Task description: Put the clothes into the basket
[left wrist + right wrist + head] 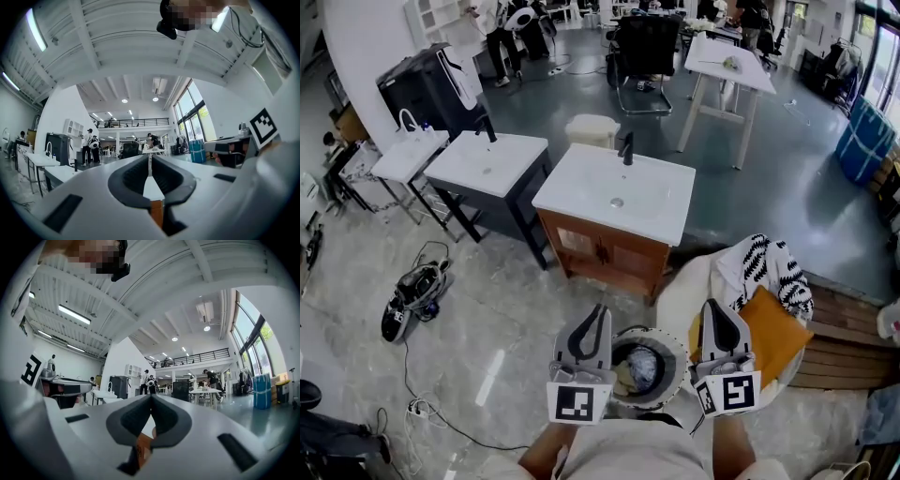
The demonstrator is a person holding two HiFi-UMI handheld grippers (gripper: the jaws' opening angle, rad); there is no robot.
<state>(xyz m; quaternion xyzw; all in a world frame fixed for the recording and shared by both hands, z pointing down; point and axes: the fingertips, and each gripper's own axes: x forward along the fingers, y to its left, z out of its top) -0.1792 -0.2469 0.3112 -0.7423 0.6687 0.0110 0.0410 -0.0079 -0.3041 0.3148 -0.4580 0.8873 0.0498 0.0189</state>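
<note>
In the head view a round white basket [679,349] stands on the floor close in front of me, with dark and bluish clothes [641,368] lying in it. My left gripper [599,310] is raised just left of the basket and my right gripper [712,306] just right of it. Both point level and away from me. More clothes are heaped at the right: a black-and-white patterned cloth [772,269], an orange cloth [776,339] and a white cloth [692,284]. In the left gripper view the left gripper [149,157] is shut and empty. The right gripper [151,396] is likewise shut on nothing.
A white sink on a wooden cabinet [614,193] stands right ahead, and a second sink on a dark cabinet [487,164] is to its left. Shoes [413,300] and cables lie on the floor at the left. Wooden slats [848,337] are at the right.
</note>
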